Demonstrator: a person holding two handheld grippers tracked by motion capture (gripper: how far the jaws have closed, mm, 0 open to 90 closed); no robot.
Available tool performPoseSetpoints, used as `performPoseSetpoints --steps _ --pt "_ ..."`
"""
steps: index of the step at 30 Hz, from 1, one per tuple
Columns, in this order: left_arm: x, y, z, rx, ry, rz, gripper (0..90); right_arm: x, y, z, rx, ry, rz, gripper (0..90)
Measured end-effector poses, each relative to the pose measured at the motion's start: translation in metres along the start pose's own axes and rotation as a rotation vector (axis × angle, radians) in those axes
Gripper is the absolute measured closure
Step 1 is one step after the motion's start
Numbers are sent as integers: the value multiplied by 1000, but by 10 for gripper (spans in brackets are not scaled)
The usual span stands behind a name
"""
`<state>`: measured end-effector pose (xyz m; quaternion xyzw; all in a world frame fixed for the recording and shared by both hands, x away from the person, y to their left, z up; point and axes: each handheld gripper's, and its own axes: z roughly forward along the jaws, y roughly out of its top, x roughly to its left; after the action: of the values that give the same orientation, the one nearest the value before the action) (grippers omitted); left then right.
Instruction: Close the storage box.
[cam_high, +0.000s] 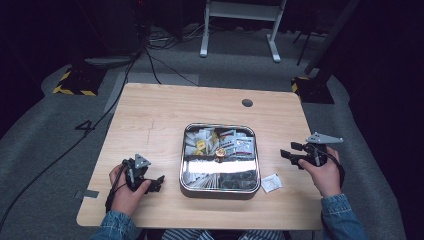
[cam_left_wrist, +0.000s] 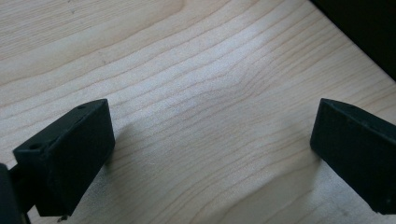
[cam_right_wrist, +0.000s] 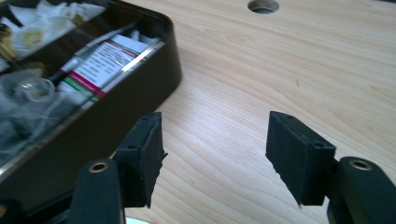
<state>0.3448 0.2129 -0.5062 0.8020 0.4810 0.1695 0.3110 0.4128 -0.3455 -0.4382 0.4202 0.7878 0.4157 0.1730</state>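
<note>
Left hand-held gripper (cam_left_wrist: 212, 154) wide apart, empty, over table (cam_left_wrist: 196, 70) | right hand-held gripper (cam_right_wrist: 215, 149) spread, empty, beside tin (cam_right_wrist: 140, 88)

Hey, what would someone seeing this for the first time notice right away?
A shiny metal tin of packets sits mid-table, a gold knob at its centre. A white packet lies on the wood just right of it. The left gripper and right gripper flank the tin, jaws open and empty.
</note>
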Motion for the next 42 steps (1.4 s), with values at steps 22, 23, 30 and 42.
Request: performPoseSetpoints --steps 22,23,30,42 --pt "0 0 0 0 0 0 1 -19 -42 32 124 -22 -19 307" --pt "0 0 0 -1 1 -1 1 -19 -42 33 128 -26 -28 307" --pt "0 0 0 2 -1 -1 0 -17 -47 38 133 -55 -57 235" --pt "0 0 0 2 -1 -1 0 -17 -50 43 127 -72 -51 47"
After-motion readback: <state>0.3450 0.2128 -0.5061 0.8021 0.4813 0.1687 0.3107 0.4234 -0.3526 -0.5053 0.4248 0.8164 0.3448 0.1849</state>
